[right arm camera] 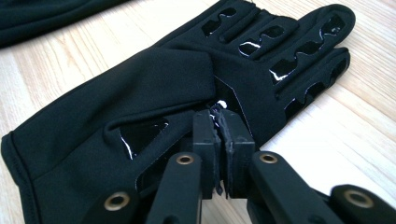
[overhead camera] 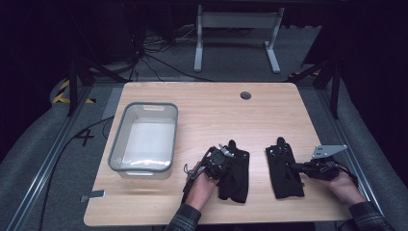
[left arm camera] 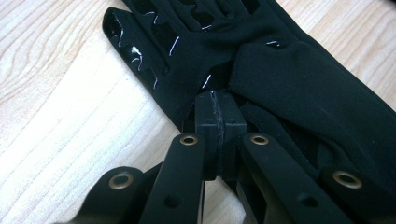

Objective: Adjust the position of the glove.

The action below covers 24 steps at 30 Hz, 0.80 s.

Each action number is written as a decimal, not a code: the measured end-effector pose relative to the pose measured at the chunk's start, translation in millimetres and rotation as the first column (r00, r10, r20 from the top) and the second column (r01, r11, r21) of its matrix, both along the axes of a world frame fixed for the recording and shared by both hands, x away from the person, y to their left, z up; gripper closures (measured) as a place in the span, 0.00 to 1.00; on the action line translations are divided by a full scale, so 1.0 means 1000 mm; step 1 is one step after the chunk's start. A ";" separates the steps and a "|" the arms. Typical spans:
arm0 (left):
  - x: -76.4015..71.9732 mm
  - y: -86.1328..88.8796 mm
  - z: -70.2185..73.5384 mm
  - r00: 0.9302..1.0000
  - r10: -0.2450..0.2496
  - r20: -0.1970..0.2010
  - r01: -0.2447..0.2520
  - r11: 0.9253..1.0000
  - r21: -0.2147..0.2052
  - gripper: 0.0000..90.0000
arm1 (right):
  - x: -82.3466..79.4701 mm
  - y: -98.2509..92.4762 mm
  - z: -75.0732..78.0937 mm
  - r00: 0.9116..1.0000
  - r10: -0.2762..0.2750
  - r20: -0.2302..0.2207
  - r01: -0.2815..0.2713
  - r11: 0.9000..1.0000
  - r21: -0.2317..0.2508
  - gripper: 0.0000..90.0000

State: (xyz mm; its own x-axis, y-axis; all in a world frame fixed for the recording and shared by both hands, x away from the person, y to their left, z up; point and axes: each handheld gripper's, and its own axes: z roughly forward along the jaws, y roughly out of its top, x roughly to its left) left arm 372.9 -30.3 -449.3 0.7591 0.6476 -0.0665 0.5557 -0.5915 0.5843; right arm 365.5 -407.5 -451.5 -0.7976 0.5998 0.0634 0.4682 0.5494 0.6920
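Two black gloves with glossy grip patches lie flat on the wooden table [overhead camera: 211,113], fingers pointing away from me. My left gripper [overhead camera: 232,158] is shut on the left glove [overhead camera: 236,179], pinching a fold near its thumb side. In the left gripper view its jaws [left arm camera: 219,106] meet on the left glove's fabric [left arm camera: 308,88]. My right gripper [overhead camera: 291,167] is shut on the right glove [overhead camera: 283,179] from the right side. In the right gripper view its pads [right arm camera: 222,117] squeeze a thin ridge of the right glove [right arm camera: 154,79] at the palm.
A grey plastic bin [overhead camera: 117,142] with a white bottom stands at the table's left. A round cable hole [overhead camera: 246,95] sits near the far edge. A small grey tab [overhead camera: 96,195] lies at the near left corner. A white table frame [overhead camera: 235,21] stands beyond.
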 end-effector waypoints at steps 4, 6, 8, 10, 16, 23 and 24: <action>0.003 -0.002 -0.001 0.999 0.029 0.017 -0.029 1.000 0.000 1.00 | 0.003 0.007 0.000 1.000 0.019 -0.002 -0.019 1.000 -0.008 0.98; 0.005 -0.002 -0.001 0.999 0.038 0.019 -0.038 0.999 -0.001 1.00 | 0.005 0.013 0.000 0.999 0.033 -0.003 -0.033 0.999 -0.013 0.98; 0.006 -0.002 -0.001 0.998 0.061 0.027 -0.061 0.998 -0.001 1.00 | 0.007 0.019 0.000 0.999 0.043 0.001 -0.043 0.999 -0.016 0.98; 0.008 -0.003 -0.001 0.997 0.071 0.033 -0.071 0.997 0.001 1.00 | 0.008 0.024 0.000 0.999 0.053 0.001 -0.053 0.998 -0.018 0.98; 0.009 -0.006 -0.002 0.996 0.084 0.036 -0.083 0.996 -0.010 1.00 | 0.011 0.033 0.000 0.998 0.065 0.006 -0.065 0.998 -0.021 0.98; 0.004 -0.005 0.002 0.998 0.064 0.025 -0.062 0.996 -0.071 1.00 | 0.008 0.032 0.004 0.998 0.068 -0.001 -0.068 0.998 0.013 0.97; 0.003 -0.003 0.004 0.998 0.060 0.029 -0.058 0.996 -0.073 1.00 | 0.007 0.031 0.005 0.998 0.069 0.002 -0.069 0.997 0.016 0.97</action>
State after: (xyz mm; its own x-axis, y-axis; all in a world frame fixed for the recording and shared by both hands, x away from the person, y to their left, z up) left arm 375.6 -33.7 -445.1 0.7221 0.6857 -0.0914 0.5694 -0.5142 0.6414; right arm 372.9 -376.9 -446.9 -0.8372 0.5422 0.0716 0.4288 0.5695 0.7013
